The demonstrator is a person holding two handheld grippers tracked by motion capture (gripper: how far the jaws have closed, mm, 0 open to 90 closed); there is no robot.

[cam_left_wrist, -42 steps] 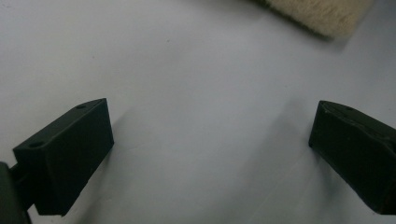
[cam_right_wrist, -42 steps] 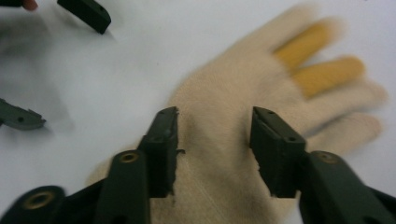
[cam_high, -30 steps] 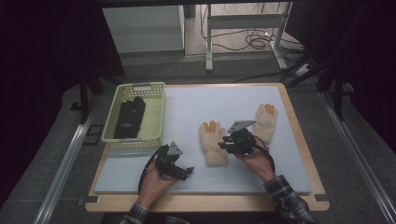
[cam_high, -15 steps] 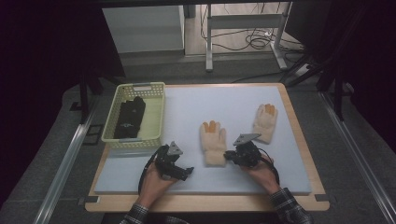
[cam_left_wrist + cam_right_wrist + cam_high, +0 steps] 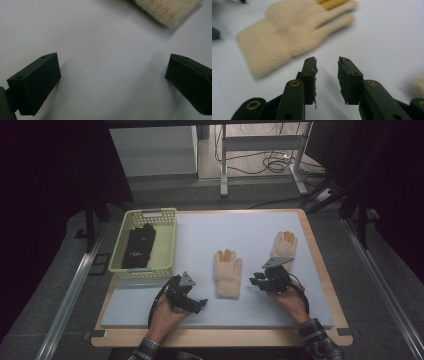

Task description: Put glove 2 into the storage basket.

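Two cream knit gloves with orange fingertips lie flat on the pale mat (image 5: 235,227): one in the middle (image 5: 228,272), one farther right (image 5: 284,245). My right gripper (image 5: 254,281) rests between them, pointing at the middle glove (image 5: 287,37). In the right gripper view its jaws (image 5: 327,63) stand a little apart with nothing between them; they have just been opening. My left gripper (image 5: 200,305) sits on the mat near the front, left of the middle glove. Its jaws (image 5: 112,62) are wide open over bare mat, with the glove's cuff (image 5: 167,11) just ahead.
A yellow-green basket (image 5: 150,212) at the mat's left edge holds a black glove (image 5: 139,245). The mat lies on a wooden table whose rim (image 5: 322,270) shows on the right. Dark floor, metal rails and cables surround the table.
My right gripper has drawn back from beside the gloves toward the near edge and slightly right, and its jaws stand wider. The left gripper and both cream gloves have stayed put.
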